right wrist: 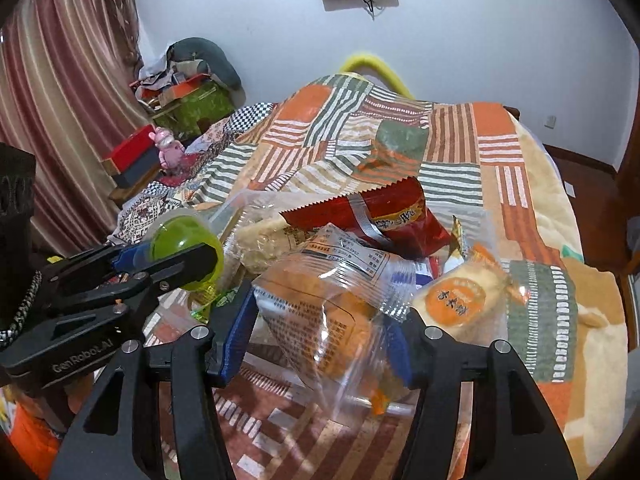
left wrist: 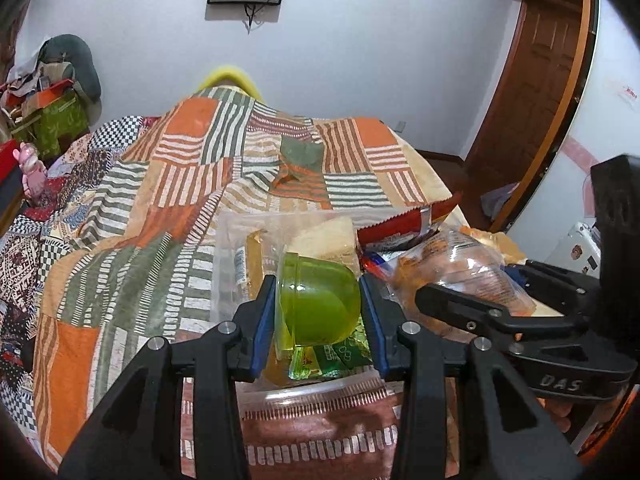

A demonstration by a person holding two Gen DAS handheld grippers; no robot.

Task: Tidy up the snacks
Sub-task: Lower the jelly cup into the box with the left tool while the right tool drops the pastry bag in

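Two handheld grippers are carrying snacks above a clear bin (left wrist: pixel 228 248).
The left gripper (left wrist: pixel 319 308), clamping a green jelly cup (left wrist: pixel 320 304), is hovering directly over it; the right gripper (right wrist: pixel 320 320), pads flanking a clear-wrapped pastry (right wrist: pixel 332 300), is hanging just rightward.

Both tools are built of black moulded plastic. On the left tongs (left wrist: pixel 318 312), two angular black fingers are faced with blue pads (left wrist: pixel 264 320), and round silver screw heads are set at the finger pivots. The same black fingers, blue pads (right wrist: pixel 232 332) and silver screws are seen on the right tongs (right wrist: pixel 320 344). White lettering "GenRobot.AI" is printed on the side of the left tool's body, and "DAS" is marked on the right one's. A black-and-white braided cord is seen beside the left tool's handle.
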